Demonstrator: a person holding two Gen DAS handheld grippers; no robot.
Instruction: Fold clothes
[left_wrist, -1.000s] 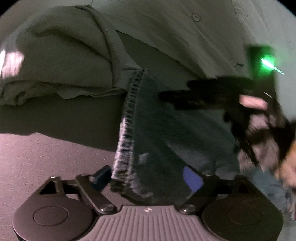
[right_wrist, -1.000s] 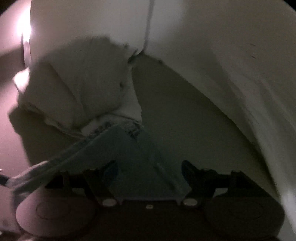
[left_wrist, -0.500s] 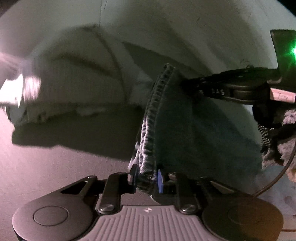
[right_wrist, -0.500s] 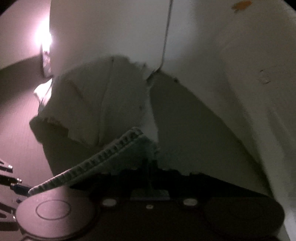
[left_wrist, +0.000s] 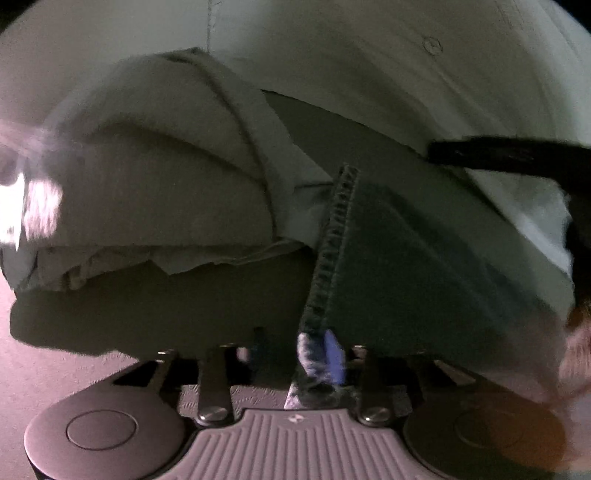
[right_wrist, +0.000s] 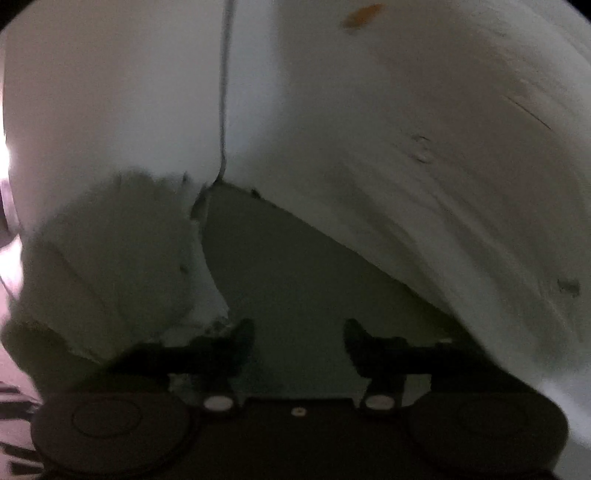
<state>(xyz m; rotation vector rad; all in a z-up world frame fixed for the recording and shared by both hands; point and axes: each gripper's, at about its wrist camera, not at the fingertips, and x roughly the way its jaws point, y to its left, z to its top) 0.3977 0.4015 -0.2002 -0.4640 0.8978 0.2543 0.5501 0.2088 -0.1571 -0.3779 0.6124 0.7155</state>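
Observation:
A dark denim garment (left_wrist: 406, 266) lies ahead of me with its stitched hem (left_wrist: 332, 236) running toward my left gripper (left_wrist: 295, 354). The left gripper's fingers stand a little apart with the hem and a blue pad (left_wrist: 334, 356) between them; blur hides whether they clamp it. My right gripper (right_wrist: 299, 338) is open and empty, low over the dark surface. It shows as a black bar in the left wrist view (left_wrist: 509, 157) above the denim's far edge. A folded grey-green garment (left_wrist: 159, 184) lies left of the denim, also in the right wrist view (right_wrist: 110, 258).
A large white sheet or cover (right_wrist: 406, 147) with a button (left_wrist: 431, 45) rises behind and to the right. A grey textured surface (left_wrist: 48, 369) lies below at the left. A bright light patch (left_wrist: 33, 206) glares at the far left.
The right gripper was shut on the denim edge and has opened and let it go. The left gripper's fingers have spread slightly around the hem. The denim now lies flatter.

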